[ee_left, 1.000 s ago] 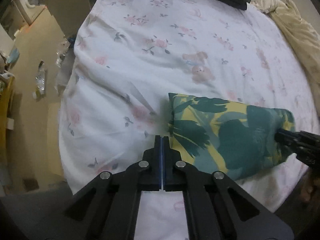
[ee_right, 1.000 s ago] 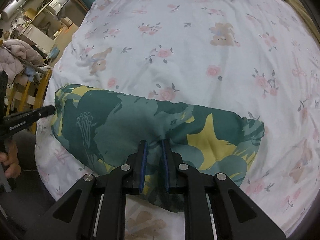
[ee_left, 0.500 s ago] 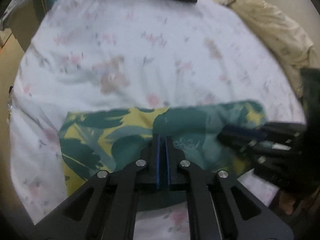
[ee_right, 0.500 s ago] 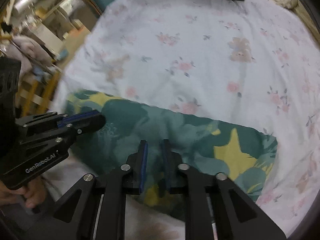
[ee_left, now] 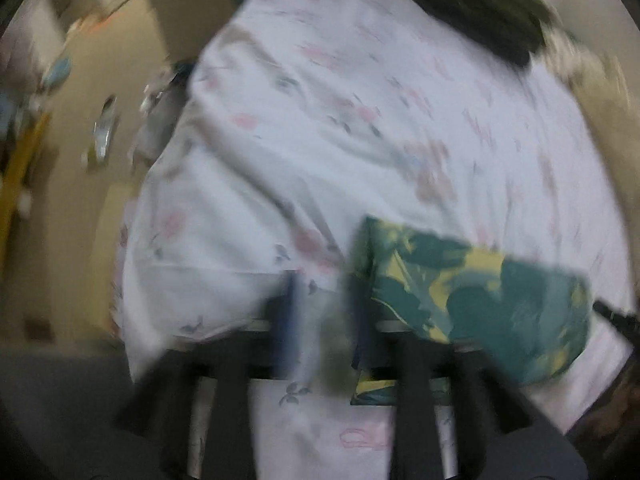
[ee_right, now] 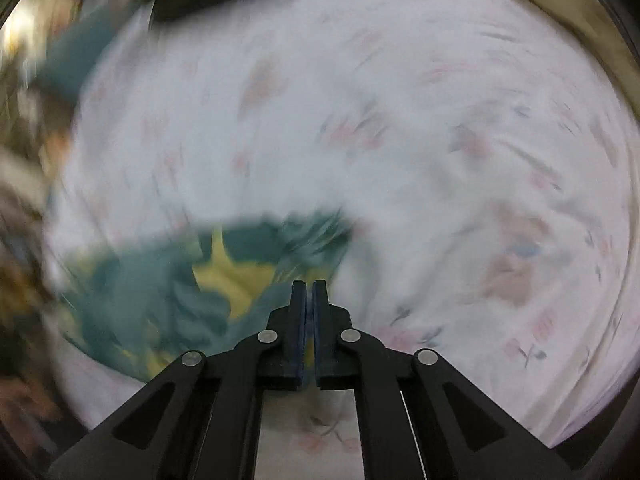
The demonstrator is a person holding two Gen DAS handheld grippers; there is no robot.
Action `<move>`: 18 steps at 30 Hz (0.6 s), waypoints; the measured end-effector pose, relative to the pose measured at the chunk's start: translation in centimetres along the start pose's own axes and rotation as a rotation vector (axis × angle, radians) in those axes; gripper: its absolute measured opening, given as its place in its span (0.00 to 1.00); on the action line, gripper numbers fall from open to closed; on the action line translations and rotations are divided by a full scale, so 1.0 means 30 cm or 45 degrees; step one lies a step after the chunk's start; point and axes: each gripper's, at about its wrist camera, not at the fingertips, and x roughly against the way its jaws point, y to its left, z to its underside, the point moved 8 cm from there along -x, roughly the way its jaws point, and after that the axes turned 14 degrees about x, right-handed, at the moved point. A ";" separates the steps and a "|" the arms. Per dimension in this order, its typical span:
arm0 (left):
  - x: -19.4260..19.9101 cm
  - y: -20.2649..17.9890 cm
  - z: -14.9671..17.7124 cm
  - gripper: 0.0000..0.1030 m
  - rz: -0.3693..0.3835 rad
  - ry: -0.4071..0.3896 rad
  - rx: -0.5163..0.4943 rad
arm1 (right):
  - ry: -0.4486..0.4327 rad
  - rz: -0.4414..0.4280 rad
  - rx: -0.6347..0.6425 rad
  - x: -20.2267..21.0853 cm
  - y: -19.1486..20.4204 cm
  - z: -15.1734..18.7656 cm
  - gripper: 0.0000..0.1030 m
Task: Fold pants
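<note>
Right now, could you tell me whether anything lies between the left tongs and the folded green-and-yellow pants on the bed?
Nothing visible does. The left tongs have just been opening, with only bedsheet showing between the fingers, and the folded pants lie directly beside them on the right. The picture is blurred, so whether they touch is unclear.

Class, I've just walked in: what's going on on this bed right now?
A person with a gripper in each hand is folding green and yellow patterned pants on a floral bedsheet. The pants lie as a folded bundle. The left gripper has just been opening at the bundle's left end, with nothing clearly between its jaws. The right gripper has been closing, nearly shut, at the bundle's right edge; blur hides any pinch.
</note>
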 end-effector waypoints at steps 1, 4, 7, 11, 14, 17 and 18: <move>0.015 0.010 -0.007 0.65 0.038 -0.002 0.067 | -0.054 -0.038 -0.074 0.029 -0.025 -0.010 0.08; 0.002 -0.024 0.012 0.75 0.157 0.078 0.109 | -0.024 -0.169 -0.210 -0.002 -0.040 0.003 0.18; -0.070 -0.085 0.061 0.75 0.169 0.197 0.040 | 0.087 -0.271 -0.251 -0.084 -0.003 0.038 0.60; -0.130 -0.151 0.099 0.75 0.154 0.243 -0.043 | 0.186 -0.219 -0.135 -0.160 0.068 0.078 0.65; -0.115 -0.208 0.127 0.68 0.208 0.244 -0.136 | 0.266 -0.178 -0.047 -0.211 0.110 0.121 0.65; -0.107 -0.244 0.141 0.53 0.214 0.239 -0.200 | 0.252 -0.154 0.024 -0.215 0.142 0.111 0.67; -0.106 -0.255 0.147 0.45 0.223 0.249 -0.212 | 0.249 -0.159 0.047 -0.216 0.153 0.108 0.61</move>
